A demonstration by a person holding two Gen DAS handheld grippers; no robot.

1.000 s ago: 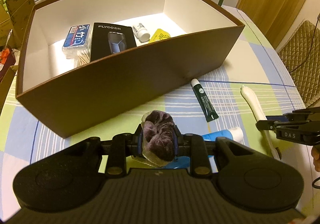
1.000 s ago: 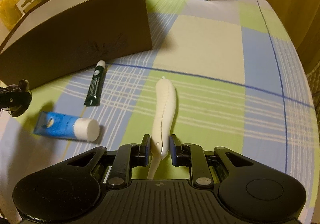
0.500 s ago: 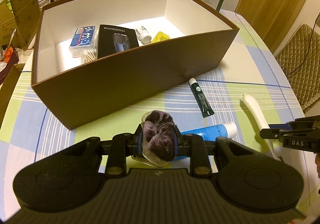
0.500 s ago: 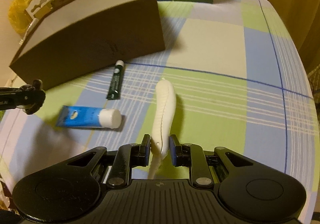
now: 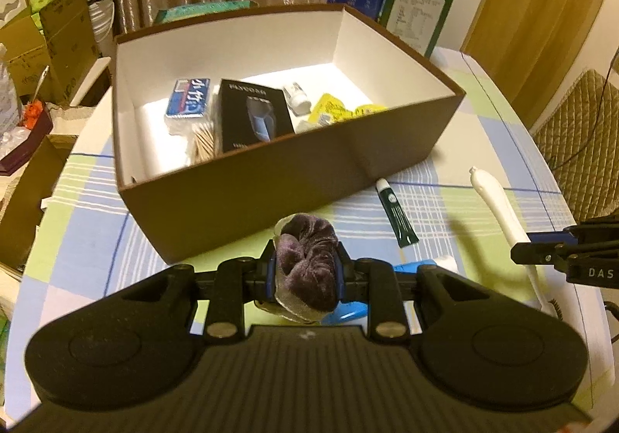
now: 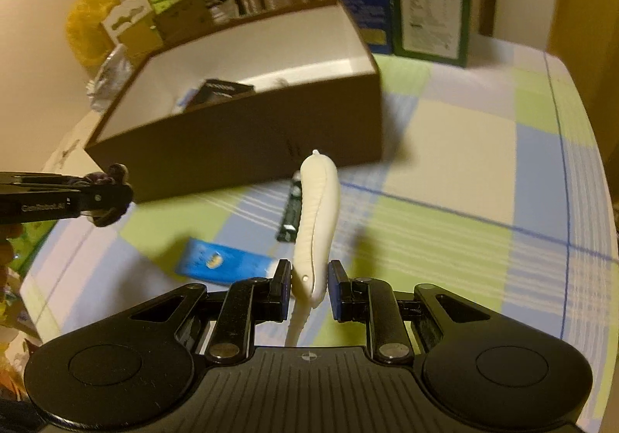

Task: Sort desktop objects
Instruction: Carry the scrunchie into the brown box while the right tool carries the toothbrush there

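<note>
Clamping a purple scrunchie (image 5: pixel 305 262), the left claw (image 5: pixel 305 272) hides the blue tube (image 6: pixel 226 262).

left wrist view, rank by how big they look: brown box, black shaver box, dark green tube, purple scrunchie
1. brown box
2. black shaver box and purple scrunchie: alike in the picture, and the scrunchie sits right at the camera, so unranked
3. dark green tube

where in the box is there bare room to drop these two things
Inside the box, the bare floor is along the left wall, left of the cotton swabs, and in the far right corner behind the yellow packet. The middle is crowded: swabs, black shaver box and small white bottle lie side by side.
</note>
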